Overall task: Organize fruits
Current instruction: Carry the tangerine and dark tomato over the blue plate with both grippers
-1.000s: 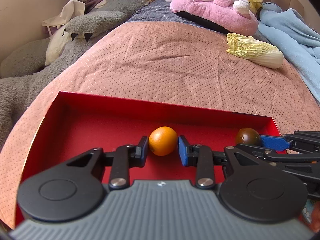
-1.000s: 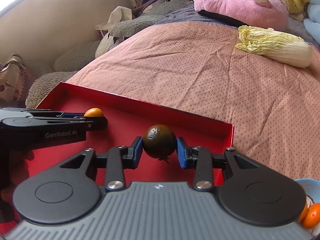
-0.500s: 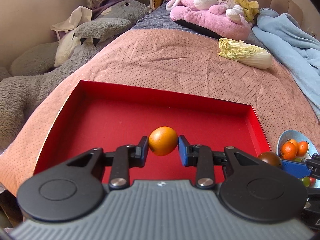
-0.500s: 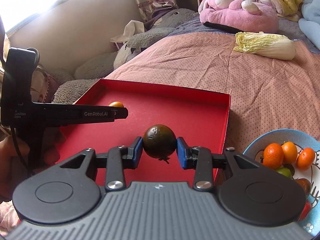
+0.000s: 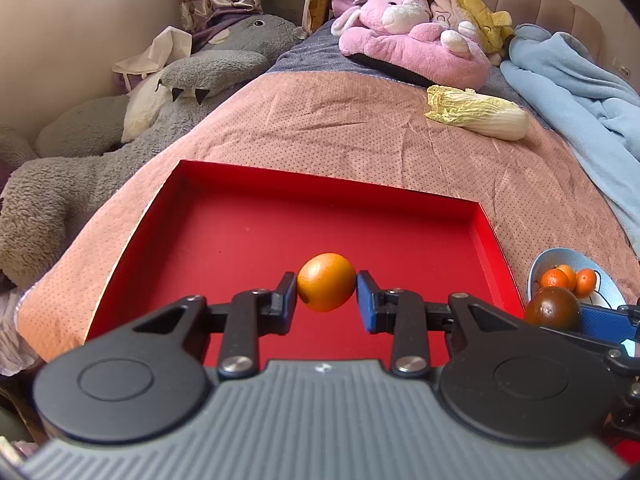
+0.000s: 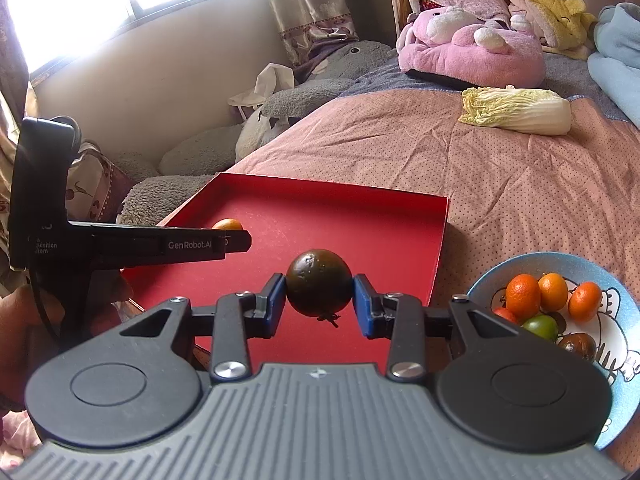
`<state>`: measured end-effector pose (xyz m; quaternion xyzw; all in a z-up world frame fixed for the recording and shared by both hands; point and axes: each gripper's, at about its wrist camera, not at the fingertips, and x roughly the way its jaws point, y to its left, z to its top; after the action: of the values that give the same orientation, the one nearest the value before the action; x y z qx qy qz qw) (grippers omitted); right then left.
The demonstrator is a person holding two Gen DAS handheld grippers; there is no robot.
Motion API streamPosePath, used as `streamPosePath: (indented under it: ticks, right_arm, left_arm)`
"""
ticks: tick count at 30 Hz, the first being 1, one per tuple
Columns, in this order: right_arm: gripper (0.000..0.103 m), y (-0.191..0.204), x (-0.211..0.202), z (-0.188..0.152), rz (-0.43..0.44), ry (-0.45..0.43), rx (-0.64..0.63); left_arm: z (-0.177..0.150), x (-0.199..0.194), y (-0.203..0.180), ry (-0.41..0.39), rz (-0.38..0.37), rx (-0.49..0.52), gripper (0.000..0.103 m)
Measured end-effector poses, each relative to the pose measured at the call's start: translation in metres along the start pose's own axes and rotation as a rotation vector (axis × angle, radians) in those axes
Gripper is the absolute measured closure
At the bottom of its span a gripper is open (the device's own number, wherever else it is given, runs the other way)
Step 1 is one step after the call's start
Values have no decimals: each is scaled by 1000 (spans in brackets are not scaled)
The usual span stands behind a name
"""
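Observation:
My left gripper (image 5: 326, 293) is shut on a small orange fruit (image 5: 326, 282), held in the air over the near part of the red tray (image 5: 400, 194). My right gripper (image 6: 319, 298) is shut on a dark brown-green tomato (image 6: 319, 282) above the tray's (image 6: 439, 240) near right part. From the left wrist view the tomato (image 5: 552, 307) shows at the right, against a blue pad. From the right wrist view the left gripper's side (image 6: 236, 240) reaches in from the left with the orange fruit (image 6: 227, 224) behind its tip. The tray holds no fruit.
A blue bowl (image 6: 520, 264) with several oranges and tomatoes sits on the bed right of the tray; its rim (image 5: 538, 264) shows in the left view. A napa cabbage (image 5: 476, 117) lies farther back. Pink plush (image 5: 412, 50), grey plush (image 5: 100, 140) and blue blanket (image 5: 576, 92) border the bedspread.
Both grippers have pulled back and risen with their fruits still gripped. The whole tray and the bowl of fruit have come into view.

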<state>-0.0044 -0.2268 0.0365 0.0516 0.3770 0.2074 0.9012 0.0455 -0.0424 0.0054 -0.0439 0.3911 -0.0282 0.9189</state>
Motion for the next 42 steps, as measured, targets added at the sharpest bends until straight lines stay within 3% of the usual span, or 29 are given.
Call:
streamPosePath:
  ticks: [19, 42]
  right_arm:
    - [61, -21, -45, -20, -16, -82, 48]
    - [61, -82, -89, -40, -123, -149, 166]
  left_arm:
    - [-15, -5, -43, 11, -29, 63, 68]
    - [-9, -8, -106, 4, -114, 157, 68]
